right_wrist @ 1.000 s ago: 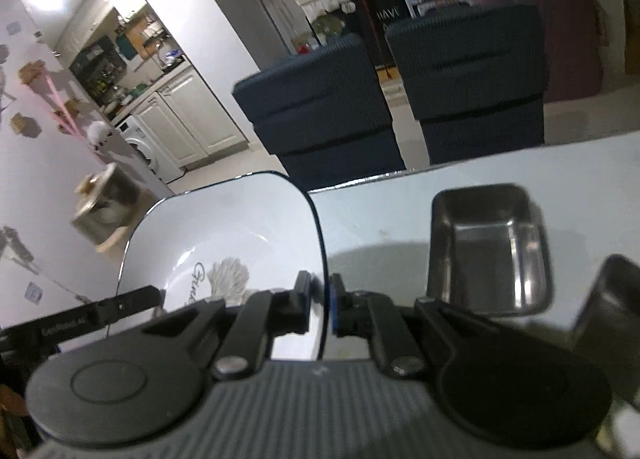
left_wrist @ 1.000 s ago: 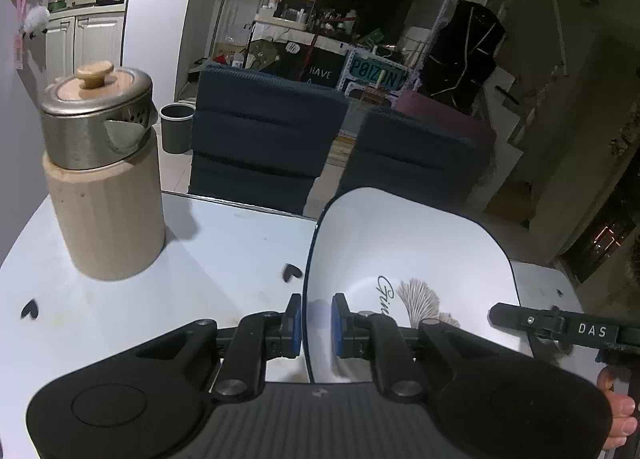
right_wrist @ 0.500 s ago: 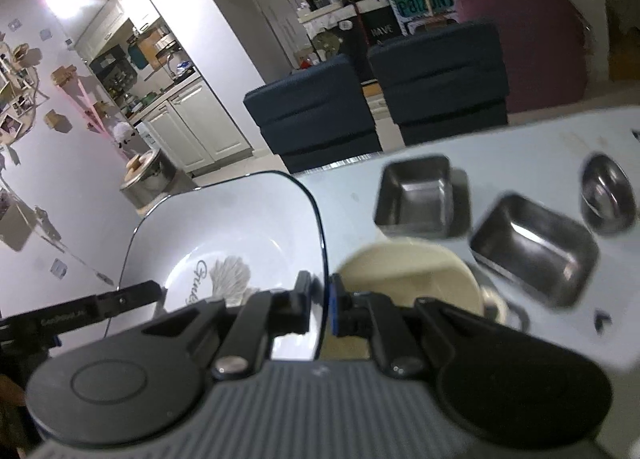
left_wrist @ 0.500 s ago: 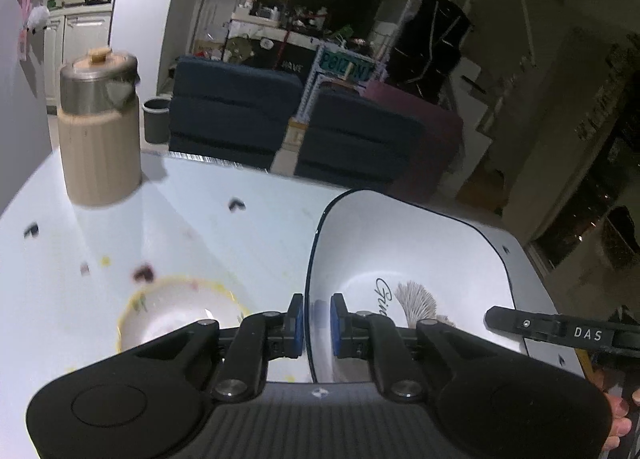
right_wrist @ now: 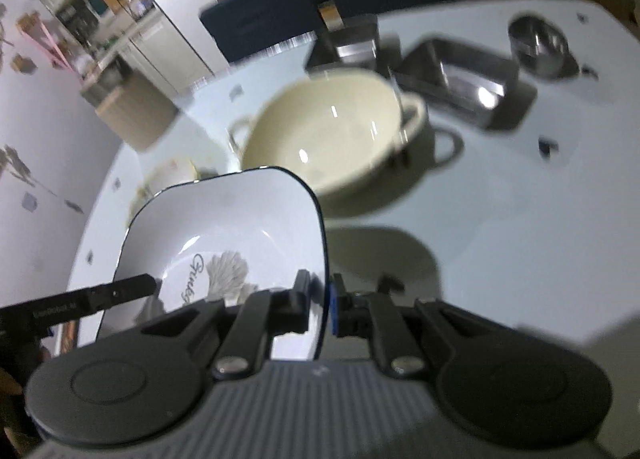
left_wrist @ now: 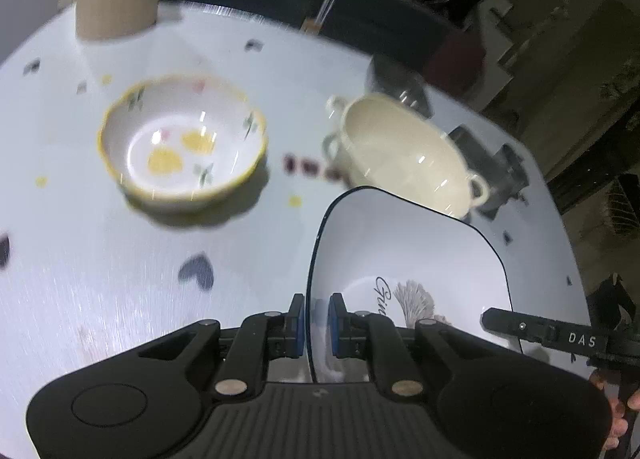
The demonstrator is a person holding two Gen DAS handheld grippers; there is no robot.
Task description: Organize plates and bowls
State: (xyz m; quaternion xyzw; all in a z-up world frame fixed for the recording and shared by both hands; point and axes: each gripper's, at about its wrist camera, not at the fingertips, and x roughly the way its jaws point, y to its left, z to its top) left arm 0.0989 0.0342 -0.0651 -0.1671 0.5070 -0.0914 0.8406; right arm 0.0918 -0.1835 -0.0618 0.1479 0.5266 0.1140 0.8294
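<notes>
Square plate [left_wrist: 404,255] | both jaws clamp rim | cream bowl [left_wrist: 404,151] beyond | floral bowl [left_wrist: 182,143] left

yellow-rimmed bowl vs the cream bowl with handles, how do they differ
The yellow-rimmed bowl is white with a scalloped yellow edge and yellow hearts painted inside; the cream bowl is plain cream with no pattern. The cream bowl has loop handles on its sides, while the yellow-rimmed bowl has none. The yellow-rimmed bowl sits to the left, the cream bowl to the right, nearer the metal trays. Both stand upright and empty on the table.
</notes>
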